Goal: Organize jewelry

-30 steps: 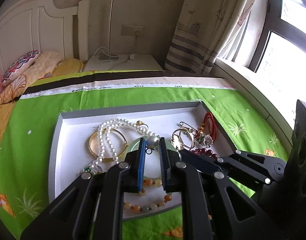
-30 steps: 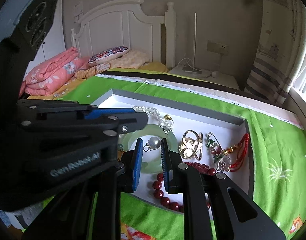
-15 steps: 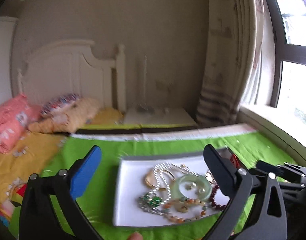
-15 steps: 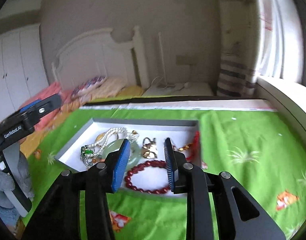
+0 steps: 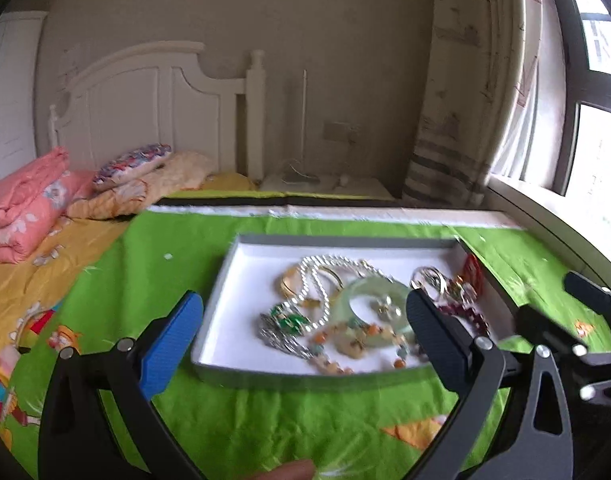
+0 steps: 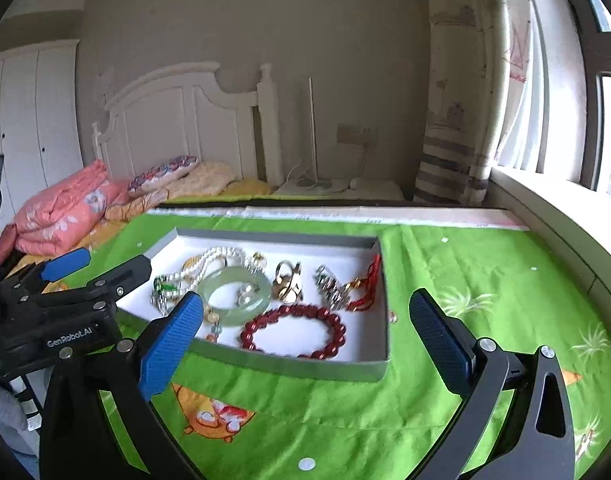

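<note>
- Left gripper (image 5: 301,320) hangs over the tray's (image 5: 305,376) near rim, fingers spread wide, empty
- Right gripper (image 6: 305,320) is opening, nothing between its fingers
- Jade bangle (image 6: 233,294) lies inside the tray, beyond both grippers, red bead bracelet (image 6: 293,332) beside it

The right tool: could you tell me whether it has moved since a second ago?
Yes. The right tool has backed away from the white jewelry tray: earlier it sat over the pale green jade bangle; now it is short of the tray's near rim, jaws opening, empty.
</note>
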`<state>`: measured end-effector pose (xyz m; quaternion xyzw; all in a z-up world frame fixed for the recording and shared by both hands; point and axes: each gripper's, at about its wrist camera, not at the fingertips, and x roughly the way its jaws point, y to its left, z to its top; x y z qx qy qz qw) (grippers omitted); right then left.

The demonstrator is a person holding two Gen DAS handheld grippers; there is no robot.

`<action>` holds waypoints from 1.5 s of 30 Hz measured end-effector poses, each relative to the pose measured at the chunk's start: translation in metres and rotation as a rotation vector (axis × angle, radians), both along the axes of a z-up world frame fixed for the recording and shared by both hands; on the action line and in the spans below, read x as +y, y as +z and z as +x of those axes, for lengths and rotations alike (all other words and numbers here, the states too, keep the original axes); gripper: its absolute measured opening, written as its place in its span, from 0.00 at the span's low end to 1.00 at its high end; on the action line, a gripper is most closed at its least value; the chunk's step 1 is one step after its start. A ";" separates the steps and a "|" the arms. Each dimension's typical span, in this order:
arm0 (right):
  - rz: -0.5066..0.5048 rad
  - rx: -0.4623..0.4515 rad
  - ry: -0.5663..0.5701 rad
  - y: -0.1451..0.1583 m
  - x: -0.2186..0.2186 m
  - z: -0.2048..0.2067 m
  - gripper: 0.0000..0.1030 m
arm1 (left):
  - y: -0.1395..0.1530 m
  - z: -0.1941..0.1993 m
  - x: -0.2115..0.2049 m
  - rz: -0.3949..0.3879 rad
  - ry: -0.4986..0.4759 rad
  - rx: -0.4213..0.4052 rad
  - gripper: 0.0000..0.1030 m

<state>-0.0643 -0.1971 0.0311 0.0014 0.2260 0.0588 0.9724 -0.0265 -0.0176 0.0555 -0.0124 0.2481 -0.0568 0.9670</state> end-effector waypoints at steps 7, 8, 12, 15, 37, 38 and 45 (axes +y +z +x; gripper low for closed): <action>-0.039 0.043 -0.055 -0.005 0.004 0.008 0.96 | -0.013 0.012 -0.002 0.098 0.081 0.114 0.98; -0.030 0.052 -0.057 -0.006 0.002 0.009 0.96 | -0.014 0.012 -0.004 0.111 0.078 0.123 0.98; -0.006 0.067 -0.072 -0.008 -0.004 0.011 0.96 | -0.016 0.012 -0.006 0.119 0.068 0.120 0.98; -0.013 0.085 -0.083 -0.009 -0.004 0.014 0.96 | -0.018 0.015 -0.003 0.102 0.059 0.134 0.98; -0.022 0.117 -0.080 -0.012 -0.004 0.019 0.96 | -0.021 0.019 -0.002 0.078 0.044 0.161 0.98; -0.022 0.117 -0.080 -0.012 -0.004 0.019 0.96 | -0.021 0.019 -0.002 0.077 0.044 0.162 0.98; -0.021 0.117 -0.080 -0.011 -0.004 0.019 0.96 | -0.021 0.019 -0.003 0.077 0.045 0.162 0.98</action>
